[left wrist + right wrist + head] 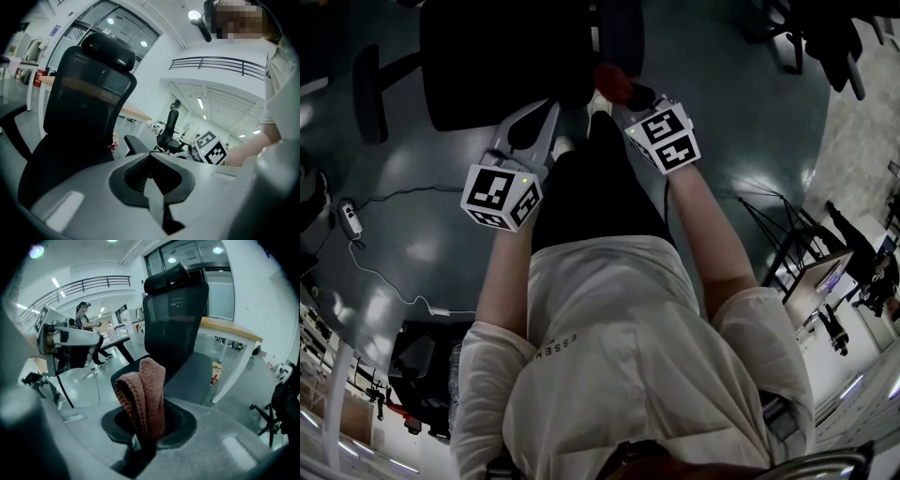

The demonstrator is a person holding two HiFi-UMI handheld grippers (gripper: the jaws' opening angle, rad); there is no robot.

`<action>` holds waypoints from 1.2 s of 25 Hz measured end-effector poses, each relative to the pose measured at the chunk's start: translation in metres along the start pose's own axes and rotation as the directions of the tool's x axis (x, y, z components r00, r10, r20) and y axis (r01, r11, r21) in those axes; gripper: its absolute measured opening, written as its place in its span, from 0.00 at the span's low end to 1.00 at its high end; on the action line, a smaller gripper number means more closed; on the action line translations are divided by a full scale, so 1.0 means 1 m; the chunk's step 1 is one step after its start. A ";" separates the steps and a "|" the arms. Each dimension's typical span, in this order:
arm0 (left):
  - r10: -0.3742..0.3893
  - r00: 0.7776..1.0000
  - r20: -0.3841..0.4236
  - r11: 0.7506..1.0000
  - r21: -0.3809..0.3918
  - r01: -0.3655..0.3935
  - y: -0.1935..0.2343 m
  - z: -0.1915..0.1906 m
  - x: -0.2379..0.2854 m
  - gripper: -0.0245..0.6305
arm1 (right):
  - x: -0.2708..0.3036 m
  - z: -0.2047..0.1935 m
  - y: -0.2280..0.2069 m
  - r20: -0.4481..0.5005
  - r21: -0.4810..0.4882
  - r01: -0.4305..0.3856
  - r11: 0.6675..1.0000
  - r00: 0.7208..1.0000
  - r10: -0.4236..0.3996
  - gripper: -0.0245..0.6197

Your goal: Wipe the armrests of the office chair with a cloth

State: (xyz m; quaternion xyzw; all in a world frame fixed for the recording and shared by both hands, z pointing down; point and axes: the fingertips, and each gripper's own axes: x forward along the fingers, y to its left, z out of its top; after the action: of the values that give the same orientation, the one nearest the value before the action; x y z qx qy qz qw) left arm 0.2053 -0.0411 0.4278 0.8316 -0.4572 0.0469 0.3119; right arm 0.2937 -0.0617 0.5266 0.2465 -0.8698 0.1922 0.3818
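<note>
The black office chair (pixel 502 56) stands ahead of me, its seat between two armrests, one at the far left (pixel 367 94) and one near my right gripper (pixel 621 33). That right gripper (pixel 626 96) is shut on a reddish-brown cloth (pixel 612 82), which hangs just short of the near armrest. In the right gripper view the cloth (pixel 143 394) stands folded up out of the jaws, with the chair back (pixel 176 305) behind it. My left gripper (pixel 546 117) hovers by the seat's front edge, shut and holding nothing. In its own view the left gripper (pixel 151 185) faces the chair back (pixel 89 93).
A cable and power strip (pixel 352 220) lie on the floor at left. Another black chair (pixel 825 37) stands at the upper right. A wooden desk (pixel 229 331) runs behind the office chair. A person (pixel 84 315) stands far off.
</note>
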 end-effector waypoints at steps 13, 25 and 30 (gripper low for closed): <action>0.045 0.999 0.008 0.999 -0.014 -0.045 0.008 0.025 0.061 0.06 | -0.025 0.058 -0.110 0.097 -0.014 0.091 0.996 0.991 -0.090 0.12; 0.193 0.981 -0.029 0.976 -0.098 -0.195 0.060 0.032 0.103 0.06 | 0.093 0.168 -0.189 0.070 -0.252 -0.031 0.967 0.996 0.050 0.12; 0.242 0.969 -0.044 0.963 -0.112 -0.245 0.086 0.032 0.106 0.06 | 0.133 0.174 -0.163 -0.057 -0.285 -0.268 0.920 0.963 0.263 0.12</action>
State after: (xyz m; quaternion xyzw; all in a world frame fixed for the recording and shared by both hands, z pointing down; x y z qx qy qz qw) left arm 0.1919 -0.1699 0.4810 0.7487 -0.5532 0.0704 0.3584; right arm 0.2105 -0.3213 0.5405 0.0660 -0.9104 0.1149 0.3919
